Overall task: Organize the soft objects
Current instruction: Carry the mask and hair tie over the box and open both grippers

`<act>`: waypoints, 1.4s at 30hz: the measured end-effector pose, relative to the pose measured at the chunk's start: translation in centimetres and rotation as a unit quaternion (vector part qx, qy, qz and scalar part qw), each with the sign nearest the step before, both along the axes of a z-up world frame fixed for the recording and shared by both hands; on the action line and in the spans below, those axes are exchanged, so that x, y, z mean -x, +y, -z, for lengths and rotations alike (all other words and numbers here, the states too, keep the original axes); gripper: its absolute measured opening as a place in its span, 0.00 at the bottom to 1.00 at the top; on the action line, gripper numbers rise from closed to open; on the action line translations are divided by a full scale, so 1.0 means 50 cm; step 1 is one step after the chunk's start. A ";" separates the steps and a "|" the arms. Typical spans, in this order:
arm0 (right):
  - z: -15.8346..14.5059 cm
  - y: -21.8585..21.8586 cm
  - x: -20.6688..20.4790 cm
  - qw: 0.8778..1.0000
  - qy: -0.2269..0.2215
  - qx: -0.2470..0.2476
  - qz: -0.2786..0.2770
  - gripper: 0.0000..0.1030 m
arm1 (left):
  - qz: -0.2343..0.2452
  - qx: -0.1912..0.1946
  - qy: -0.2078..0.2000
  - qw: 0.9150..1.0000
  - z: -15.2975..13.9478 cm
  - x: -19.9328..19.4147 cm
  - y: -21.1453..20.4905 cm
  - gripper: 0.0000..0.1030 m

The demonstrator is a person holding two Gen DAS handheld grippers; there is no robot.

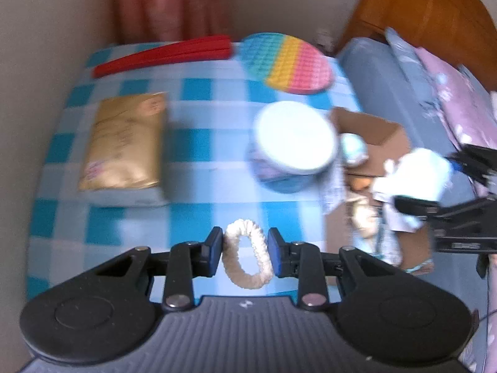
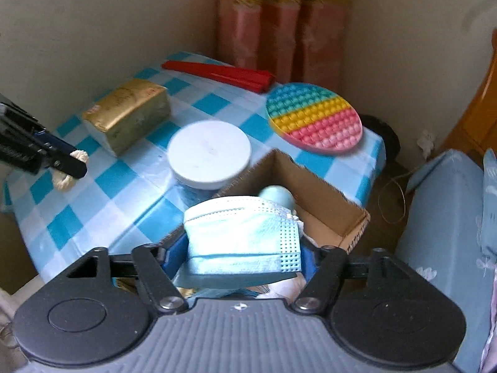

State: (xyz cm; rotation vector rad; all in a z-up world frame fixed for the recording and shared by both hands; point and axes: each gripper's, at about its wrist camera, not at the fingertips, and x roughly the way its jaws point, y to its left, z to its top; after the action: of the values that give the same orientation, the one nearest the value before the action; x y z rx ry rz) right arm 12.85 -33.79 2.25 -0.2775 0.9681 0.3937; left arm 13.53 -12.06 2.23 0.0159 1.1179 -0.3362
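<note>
My left gripper point(image 1: 245, 250) is shut on a cream scrunchie point(image 1: 260, 248), held upright between its blue pads above the blue-checked table point(image 1: 202, 155). From the right wrist view the left gripper point(image 2: 71, 161) hangs at the table's left with the scrunchie point(image 2: 63, 183) dangling. My right gripper point(image 2: 242, 255) has a folded light-blue face mask point(image 2: 242, 233) spanning its pads, over an open cardboard box point(image 2: 329, 199) at the table's right edge. A pale blue ball point(image 2: 276, 194) lies inside the box. The left wrist view shows the mask point(image 1: 413, 171) above the box point(image 1: 372, 130).
On the table lie a gold packet point(image 1: 124, 143), a round white-lidded tub point(image 1: 295, 136), a rainbow bubble mat point(image 1: 289, 62) and a red folded fan point(image 1: 164, 54). Walls close the left and back. Bedding point(image 1: 388, 93) lies right of the box.
</note>
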 end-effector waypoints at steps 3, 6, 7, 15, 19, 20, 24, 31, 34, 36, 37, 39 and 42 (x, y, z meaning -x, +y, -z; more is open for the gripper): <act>0.023 -0.006 -0.002 1.000 0.006 0.005 0.004 0.84 | 0.027 -0.001 -0.007 1.000 -0.010 -0.001 -0.049 0.29; 0.036 -0.010 0.004 1.000 0.009 -0.001 -0.002 0.86 | 0.052 -0.002 -0.015 0.999 -0.019 -0.003 -0.094 0.29; 0.037 -0.010 0.008 1.000 0.006 -0.002 -0.001 0.88 | 0.058 -0.004 -0.017 0.998 -0.020 -0.007 -0.109 0.29; 0.024 -0.032 0.049 0.999 0.003 -0.048 0.008 0.96 | 0.094 0.001 -0.013 0.996 -0.016 -0.054 -0.204 0.29; 0.022 -0.041 0.071 0.997 0.006 -0.070 0.011 0.98 | 0.107 0.015 -0.007 0.994 -0.013 -0.086 -0.255 0.29; 0.023 -0.043 0.074 0.997 0.007 -0.073 0.013 0.98 | 0.110 0.016 -0.006 0.994 -0.012 -0.094 -0.268 0.29; 0.031 -0.045 0.083 0.997 0.008 -0.075 0.020 0.98 | 0.122 0.020 0.001 0.992 -0.001 -0.120 -0.322 0.29; 0.034 -0.057 0.077 0.996 0.012 -0.084 0.037 0.98 | 0.125 0.027 0.011 0.992 0.030 -0.151 -0.382 0.29; 0.030 -0.059 0.077 0.995 0.010 -0.087 0.040 0.98 | 0.125 0.024 0.017 0.992 0.059 -0.158 -0.393 0.39; 0.029 -0.059 0.077 0.995 0.010 -0.086 0.040 0.98 | 0.123 0.023 0.021 0.992 0.076 -0.163 -0.397 0.68; 0.030 -0.058 0.077 0.995 0.010 -0.085 0.041 0.98 | 0.123 0.026 0.022 0.992 0.082 -0.164 -0.398 0.71; 0.030 -0.057 0.076 0.996 0.010 -0.084 0.042 0.98 | 0.119 0.026 0.005 0.993 0.077 -0.159 -0.394 0.73; 0.030 -0.054 0.078 0.995 0.010 -0.084 0.043 0.98 | 0.125 0.018 -0.020 0.992 0.057 -0.146 -0.389 0.75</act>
State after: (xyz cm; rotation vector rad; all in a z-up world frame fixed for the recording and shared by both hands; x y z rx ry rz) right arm 8.97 -36.50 0.76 -0.0792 0.9571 0.3974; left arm 20.81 -31.49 -0.61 0.1314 1.0722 -0.5776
